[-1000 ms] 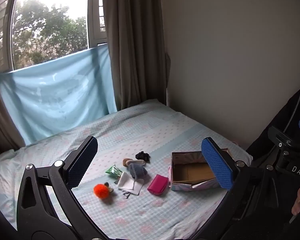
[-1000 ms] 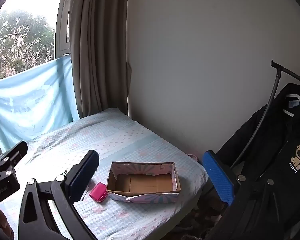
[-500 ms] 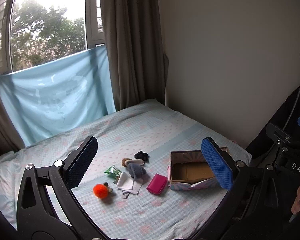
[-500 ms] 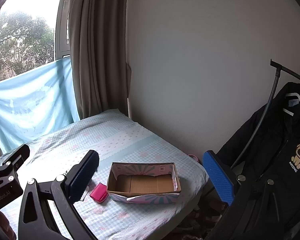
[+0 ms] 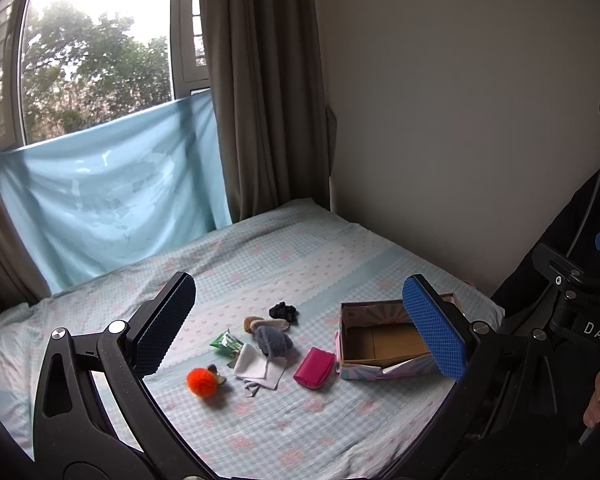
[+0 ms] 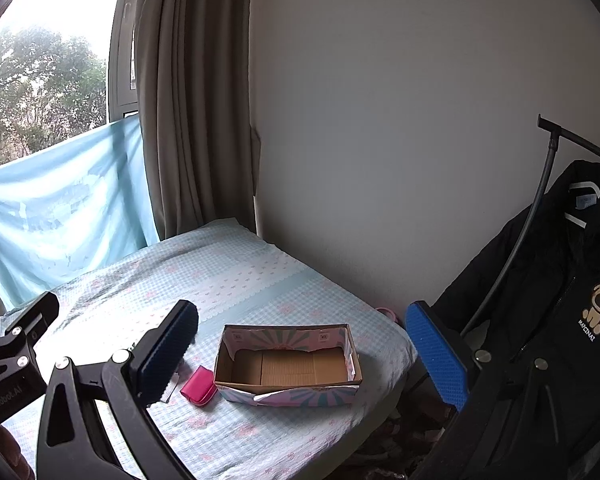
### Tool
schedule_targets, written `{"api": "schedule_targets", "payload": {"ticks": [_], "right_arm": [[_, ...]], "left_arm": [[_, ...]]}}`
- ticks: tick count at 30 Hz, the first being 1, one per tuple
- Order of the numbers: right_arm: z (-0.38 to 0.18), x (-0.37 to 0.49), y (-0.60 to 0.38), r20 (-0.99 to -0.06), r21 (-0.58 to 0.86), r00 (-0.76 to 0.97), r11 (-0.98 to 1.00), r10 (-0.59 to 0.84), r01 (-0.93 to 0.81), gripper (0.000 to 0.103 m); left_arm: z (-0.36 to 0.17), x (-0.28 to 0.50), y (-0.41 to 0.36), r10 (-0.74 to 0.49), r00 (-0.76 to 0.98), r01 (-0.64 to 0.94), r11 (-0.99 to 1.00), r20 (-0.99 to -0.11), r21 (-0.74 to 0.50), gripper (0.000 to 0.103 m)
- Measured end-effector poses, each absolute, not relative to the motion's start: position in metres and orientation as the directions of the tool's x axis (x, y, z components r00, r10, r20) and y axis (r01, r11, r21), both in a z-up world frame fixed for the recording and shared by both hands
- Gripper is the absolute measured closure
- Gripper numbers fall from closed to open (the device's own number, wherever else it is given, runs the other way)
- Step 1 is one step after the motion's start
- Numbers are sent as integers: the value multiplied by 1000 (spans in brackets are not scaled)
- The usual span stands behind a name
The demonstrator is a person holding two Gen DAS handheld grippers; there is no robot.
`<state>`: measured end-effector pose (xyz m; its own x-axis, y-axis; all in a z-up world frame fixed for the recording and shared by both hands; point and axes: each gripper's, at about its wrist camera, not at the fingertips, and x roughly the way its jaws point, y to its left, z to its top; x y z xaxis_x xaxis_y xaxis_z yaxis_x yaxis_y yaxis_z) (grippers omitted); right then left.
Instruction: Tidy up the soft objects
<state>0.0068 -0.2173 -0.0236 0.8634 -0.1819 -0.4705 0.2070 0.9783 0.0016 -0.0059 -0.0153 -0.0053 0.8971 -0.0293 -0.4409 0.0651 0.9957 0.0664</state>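
Two handheld grippers hover above a bed, both spread wide and holding nothing. The left gripper [image 5: 300, 328] has black arms ending in flat, blue, dimpled rubber pads, well apart from each other. The right gripper [image 6: 308, 352] matches it and is equally wide open, touching nothing.

The bed [image 5: 260, 264] wears a pale blue checked sheet with faint pink motifs. At its near right corner sits an open cardboard box [image 5: 380, 340], rectangular, with a plain brown inside and a pink and teal sunburst paper outside; it holds nothing, and in the right wrist view its long axis runs left to right.

Just left of the box lies a magenta pouch [image 5: 314, 367], smooth and rounded, its long axis angled from near left to far right. Further left, a loose cluster: a folded white cloth [image 5: 258, 366], a grey fuzzy item [image 5: 273, 340] touching a tan one [image 5: 252, 323], a green foil packet [image 5: 226, 342], a fluffy orange pom-pom [image 5: 201, 382] nearest the camera, and a small black crumpled piece [image 5: 283, 312] farthest.

A black jacket [image 6: 560, 320] with a cartoon dog badge hangs at right.
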Motion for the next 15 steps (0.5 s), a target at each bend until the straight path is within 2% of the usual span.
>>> {"api": "schedule_targets", "payload": {"ticks": [15], "right_arm": [[-24, 5, -216, -470, -1, 863, 978, -185, 209, 0]], "left_arm": [[-4, -7, -13, -33, 897, 65, 996, -441, 59, 0]]}}
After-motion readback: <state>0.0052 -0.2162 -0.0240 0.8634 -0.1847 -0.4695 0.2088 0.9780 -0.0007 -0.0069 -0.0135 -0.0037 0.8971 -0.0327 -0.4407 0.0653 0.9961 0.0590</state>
